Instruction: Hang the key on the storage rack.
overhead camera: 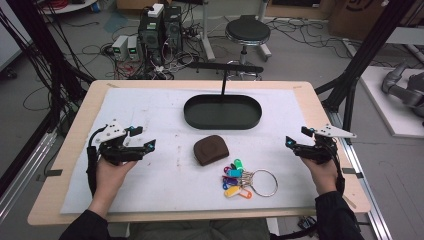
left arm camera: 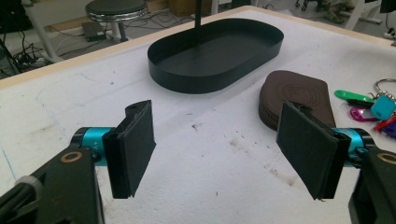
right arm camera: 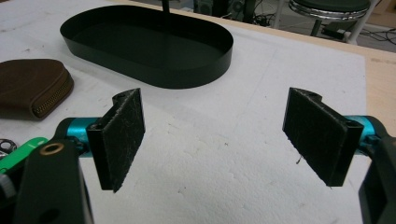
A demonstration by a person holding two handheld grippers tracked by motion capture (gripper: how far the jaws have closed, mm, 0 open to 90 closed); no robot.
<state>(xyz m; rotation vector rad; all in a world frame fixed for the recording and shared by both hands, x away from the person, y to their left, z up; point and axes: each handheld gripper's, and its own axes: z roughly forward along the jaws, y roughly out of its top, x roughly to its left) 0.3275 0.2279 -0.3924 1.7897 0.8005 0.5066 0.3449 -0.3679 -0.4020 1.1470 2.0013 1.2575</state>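
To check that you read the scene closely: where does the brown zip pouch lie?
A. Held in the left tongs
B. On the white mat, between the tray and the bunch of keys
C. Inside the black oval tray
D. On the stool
B: the brown zip pouch rests on the white mat, nearer the person than the black oval tray and just beyond the bunch of keys.

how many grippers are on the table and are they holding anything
2: the left gripper is over the white mat's left side, the right gripper over its right side. Both are open and hold nothing.

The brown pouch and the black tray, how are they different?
The brown pouch is small, soft-looking and zipped along its edge; the black tray is much bigger, a long oval with upright walls and open on top. The pouch lies nearer the person, the tray farther back. Both rest on the white table cover, untouched.
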